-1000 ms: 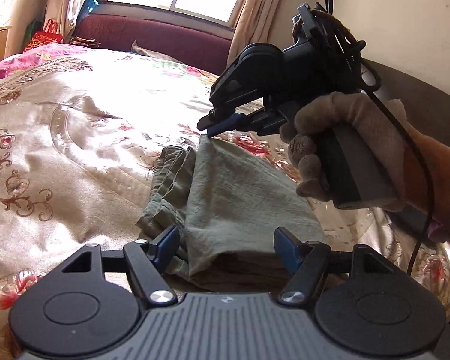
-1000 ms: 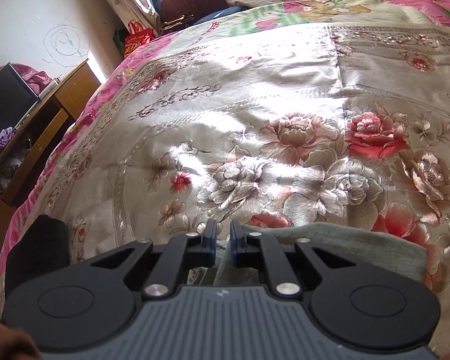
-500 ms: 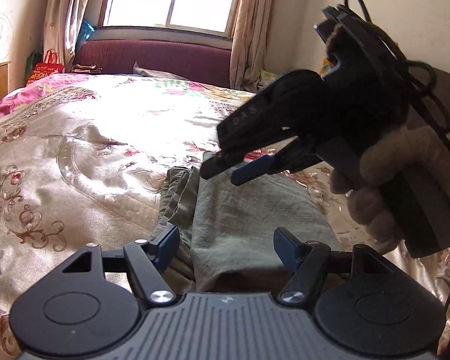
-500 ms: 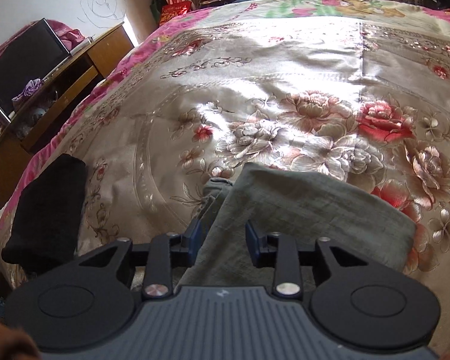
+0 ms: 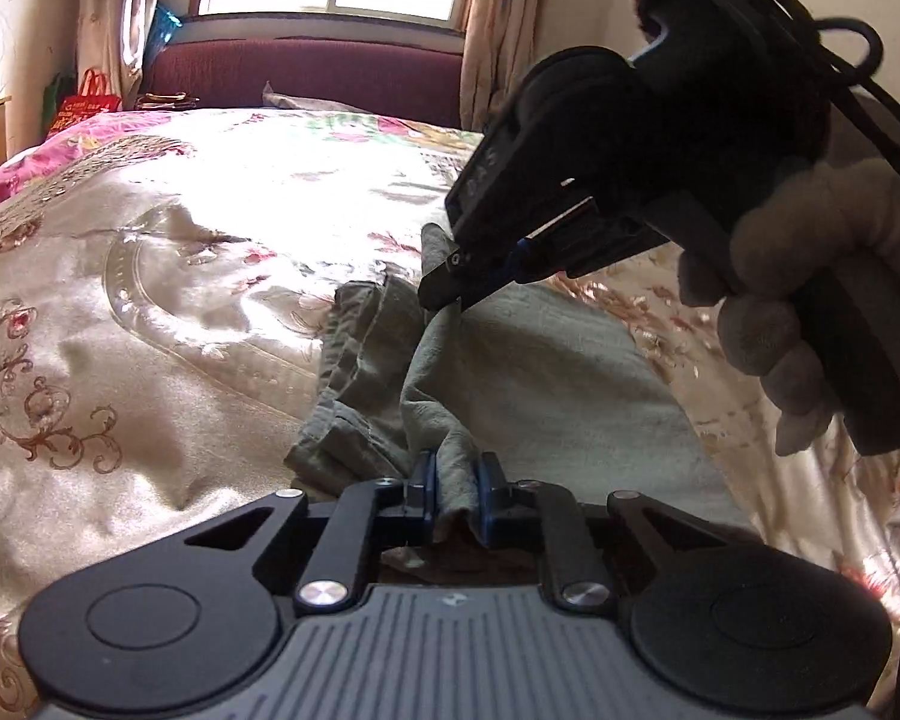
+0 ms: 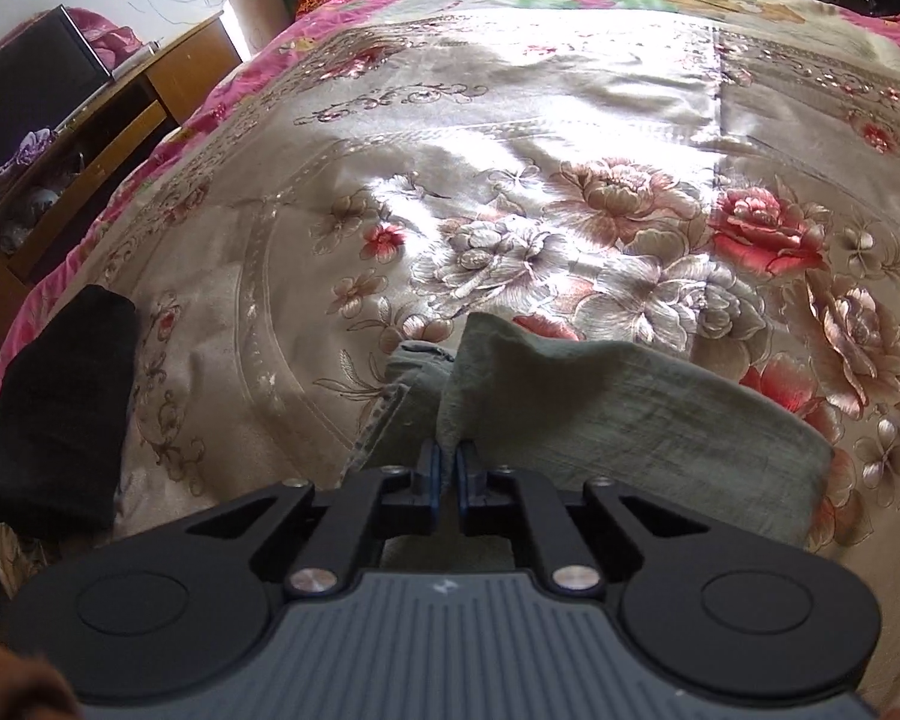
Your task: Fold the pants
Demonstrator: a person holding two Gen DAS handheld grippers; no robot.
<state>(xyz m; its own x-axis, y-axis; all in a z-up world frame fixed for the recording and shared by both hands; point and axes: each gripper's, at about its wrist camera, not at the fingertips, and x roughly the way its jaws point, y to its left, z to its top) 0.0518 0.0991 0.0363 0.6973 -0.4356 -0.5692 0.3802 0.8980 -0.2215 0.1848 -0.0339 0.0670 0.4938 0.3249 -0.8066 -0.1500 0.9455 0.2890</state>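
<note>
The grey-green pants [image 5: 528, 384] lie folded on the floral satin bedspread [image 5: 180, 276]. My left gripper [image 5: 455, 483] is shut on the near edge of the pants' top layer. My right gripper [image 5: 450, 285], held by a gloved hand, is shut on the far corner of the same layer, which rises in a ridge between the two. In the right wrist view the right gripper [image 6: 448, 468] pinches the pants [image 6: 600, 420] at a raised corner.
A folded black garment [image 6: 60, 408] lies at the bed's left edge. A wooden desk [image 6: 108, 120] stands beside the bed. A maroon sofa [image 5: 306, 78] and window are beyond the bed's far end.
Both grippers were open over the pants half a second ago. Both have closed on the top layer's edge, and the cloth is now pulled up between them.
</note>
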